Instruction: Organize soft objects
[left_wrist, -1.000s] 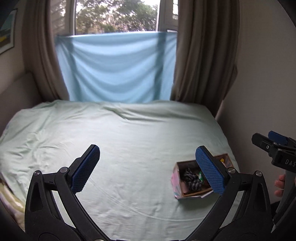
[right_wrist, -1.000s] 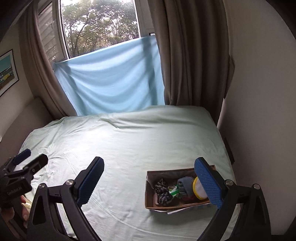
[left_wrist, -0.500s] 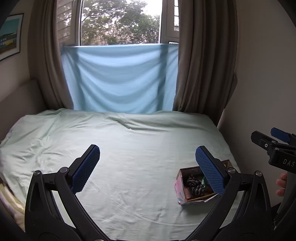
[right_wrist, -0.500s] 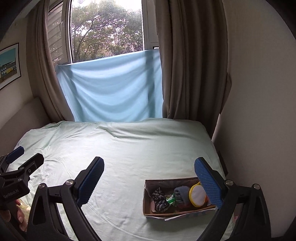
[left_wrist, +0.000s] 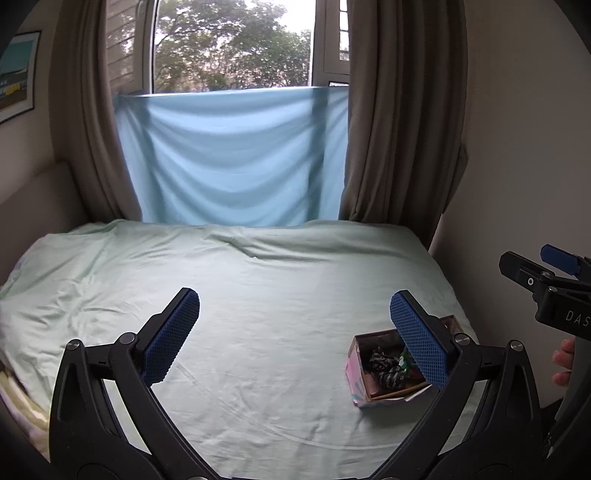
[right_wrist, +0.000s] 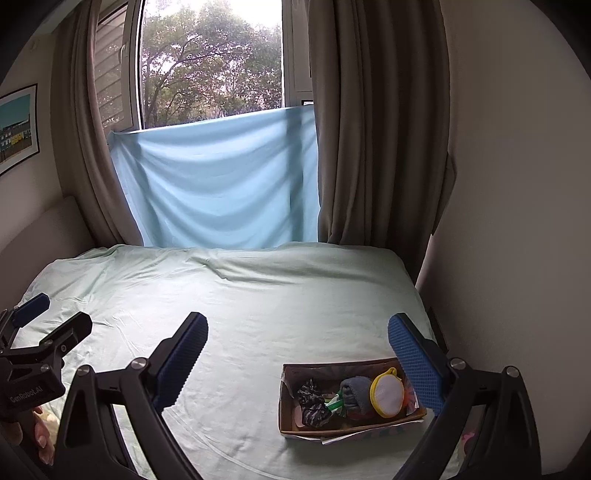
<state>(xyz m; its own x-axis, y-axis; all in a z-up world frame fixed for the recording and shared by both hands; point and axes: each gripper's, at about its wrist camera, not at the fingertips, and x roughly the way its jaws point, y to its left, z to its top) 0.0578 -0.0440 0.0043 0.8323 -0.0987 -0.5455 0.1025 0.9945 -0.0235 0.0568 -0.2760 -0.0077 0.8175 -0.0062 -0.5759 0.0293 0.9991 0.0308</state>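
A small open cardboard box (right_wrist: 288, 406) sits on the pale green bed near its right front corner; it also shows in the left wrist view (left_wrist: 356, 380). It holds a black-and-white patterned cloth (right_wrist: 312, 404), a grey sock (right_wrist: 356, 391), a round yellow-rimmed pouch (right_wrist: 387, 393) and a green-and-white item (right_wrist: 334, 404). My left gripper (left_wrist: 295, 332) is open and empty above the bed, left of the box. My right gripper (right_wrist: 297, 354) is open and empty above the bed, with its right finger over the box's right end.
The bed sheet (left_wrist: 258, 295) is wrinkled. A light blue cloth (right_wrist: 218, 184) hangs under the window between brown curtains (right_wrist: 373, 147). A wall (right_wrist: 517, 221) runs along the bed's right side. A picture (right_wrist: 16, 125) hangs on the left wall.
Both grippers have pulled back and tilted up, so more window shows and the box sits lower and farther off. Both stay open.
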